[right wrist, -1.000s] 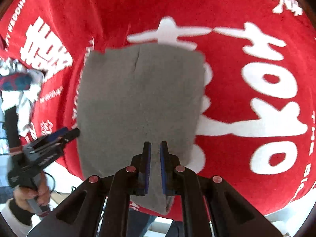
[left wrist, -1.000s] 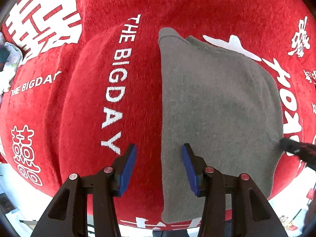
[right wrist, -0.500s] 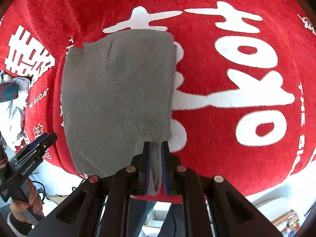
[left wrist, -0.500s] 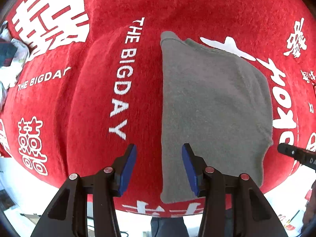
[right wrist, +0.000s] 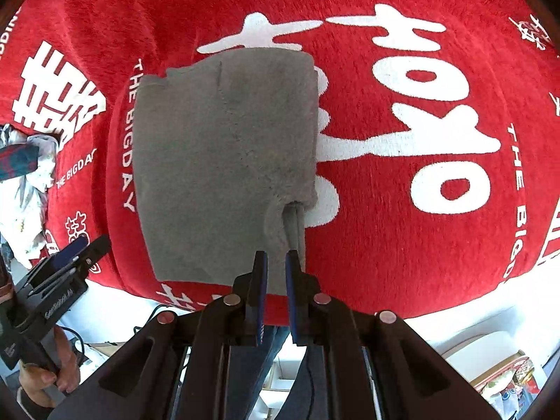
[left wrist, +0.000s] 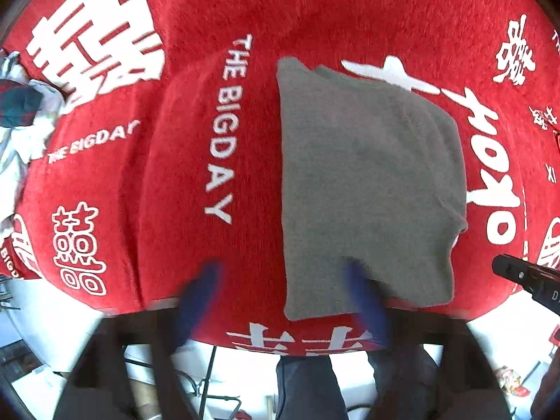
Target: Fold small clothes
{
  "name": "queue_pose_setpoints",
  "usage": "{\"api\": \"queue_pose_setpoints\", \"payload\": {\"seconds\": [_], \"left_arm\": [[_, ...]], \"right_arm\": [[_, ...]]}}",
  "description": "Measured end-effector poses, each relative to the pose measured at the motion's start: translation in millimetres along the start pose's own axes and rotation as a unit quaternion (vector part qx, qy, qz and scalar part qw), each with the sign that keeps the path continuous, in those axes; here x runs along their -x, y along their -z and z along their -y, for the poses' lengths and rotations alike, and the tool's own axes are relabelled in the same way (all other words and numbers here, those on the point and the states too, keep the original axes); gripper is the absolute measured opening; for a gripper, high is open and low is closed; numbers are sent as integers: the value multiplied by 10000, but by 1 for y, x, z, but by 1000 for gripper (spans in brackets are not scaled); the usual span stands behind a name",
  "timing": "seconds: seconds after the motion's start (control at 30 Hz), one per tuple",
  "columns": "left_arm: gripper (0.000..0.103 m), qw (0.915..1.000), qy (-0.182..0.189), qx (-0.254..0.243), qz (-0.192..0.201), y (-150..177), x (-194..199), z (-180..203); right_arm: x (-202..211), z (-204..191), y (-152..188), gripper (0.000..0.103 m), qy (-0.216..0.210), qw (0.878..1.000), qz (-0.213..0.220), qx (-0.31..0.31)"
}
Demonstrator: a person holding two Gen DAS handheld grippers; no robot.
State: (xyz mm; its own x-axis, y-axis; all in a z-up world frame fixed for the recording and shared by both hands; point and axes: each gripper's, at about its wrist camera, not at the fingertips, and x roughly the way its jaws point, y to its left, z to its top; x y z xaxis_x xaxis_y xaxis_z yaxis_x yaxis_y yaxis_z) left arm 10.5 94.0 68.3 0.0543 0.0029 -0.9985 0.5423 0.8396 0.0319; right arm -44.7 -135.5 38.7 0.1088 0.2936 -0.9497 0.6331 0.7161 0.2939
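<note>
A folded grey knitted garment [left wrist: 367,182] lies flat on the desk's red plush cloth with white printed lettering [left wrist: 217,7], its left edge just beside the white words "THE BIGDAY" [left wrist: 224,129] and its near edge close to the cloth's front border.

The left gripper [left wrist: 283,301] hangs above that near edge. Its blue-padded fingers [left wrist: 199,297] are blurred and opening, spread wide with nothing pressed between them; one stands over the red cloth left of the garment, the other over the garment's near corner.

The right gripper [right wrist: 276,266] is over the garment's near right corner. Its blue fingers [right wrist: 260,280] are almost closed, with a narrow gap, and a raised fold of the grey knit [right wrist: 292,231] runs up to that gap. Whether the pads still pinch it cannot be told.

Left of the garment, at the cloth's edge, lies a crumpled heap of white and dark patterned clothes [right wrist: 24,175].
</note>
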Motion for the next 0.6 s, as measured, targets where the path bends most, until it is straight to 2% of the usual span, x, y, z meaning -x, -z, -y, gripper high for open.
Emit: {"api": "queue_pose_setpoints", "payload": {"seconds": [0.07, 0.17, 0.2, 0.23, 0.27, 0.3, 0.37, 0.5, 0.6], "left_arm": [[96, 9998, -57, -88, 195, 2, 12, 2], [96, 9996, -117, -85, 239, 1, 21, 4], [96, 9996, -114, -63, 247, 1, 24, 3], [96, 9996, -103, -29, 258, 1, 27, 3], [96, 9996, -94, -3, 269, 1, 29, 2], [96, 9996, -61, 35, 290, 0, 32, 0], [96, 9995, 19, 91, 309, 0, 37, -1], [96, 9993, -193, -58, 301, 0, 43, 3], [96, 9997, -65, -46, 217, 1, 45, 3]], "right_arm": [[7, -4, 2, 12, 30, 10000, 43, 24], [15, -11, 3, 14, 64, 9999, 104, 68], [18, -13, 2, 28, 76, 9999, 126, 82], [21, -15, 3, 53, 82, 9998, 167, 102], [25, -17, 3, 62, 78, 9996, 232, 127], [30, -20, 5, 66, 90, 9993, 316, 170], [37, -25, 6, 66, 149, 9988, 401, 240], [44, -30, 7, 68, 170, 9986, 464, 211], [46, -30, 6, 79, 231, 9984, 492, 145]]}}
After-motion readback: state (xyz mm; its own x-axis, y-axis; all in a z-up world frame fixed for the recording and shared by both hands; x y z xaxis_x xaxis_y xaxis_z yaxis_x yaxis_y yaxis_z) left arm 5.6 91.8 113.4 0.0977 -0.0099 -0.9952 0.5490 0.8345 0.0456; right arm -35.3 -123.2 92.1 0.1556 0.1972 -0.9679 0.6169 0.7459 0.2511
